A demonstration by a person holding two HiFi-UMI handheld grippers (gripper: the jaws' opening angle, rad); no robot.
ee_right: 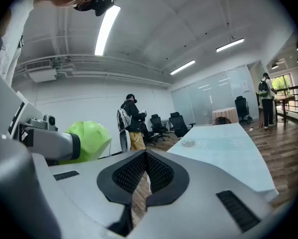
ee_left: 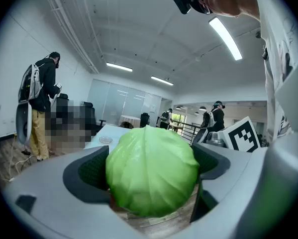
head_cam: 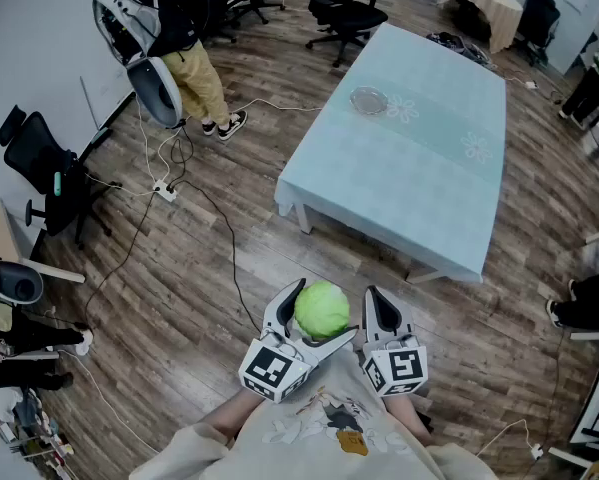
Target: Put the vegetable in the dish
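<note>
A round green cabbage [head_cam: 322,310] sits between the jaws of my left gripper [head_cam: 314,313], held close to my body above the wooden floor. In the left gripper view the cabbage [ee_left: 151,171] fills the gap and both pads press its sides, jaws wide. My right gripper [head_cam: 381,313] is just to the right of it, shut with nothing held; its pads [ee_right: 145,172] meet. The cabbage [ee_right: 89,141] shows at the left of the right gripper view. A small glass dish [head_cam: 369,99] rests on the far table [head_cam: 419,168].
The table has a pale blue cloth and stands ahead across open wooden floor. Cables [head_cam: 194,193] run over the floor on the left. A person [head_cam: 194,58] stands at the far left. Office chairs [head_cam: 344,8] are behind the table.
</note>
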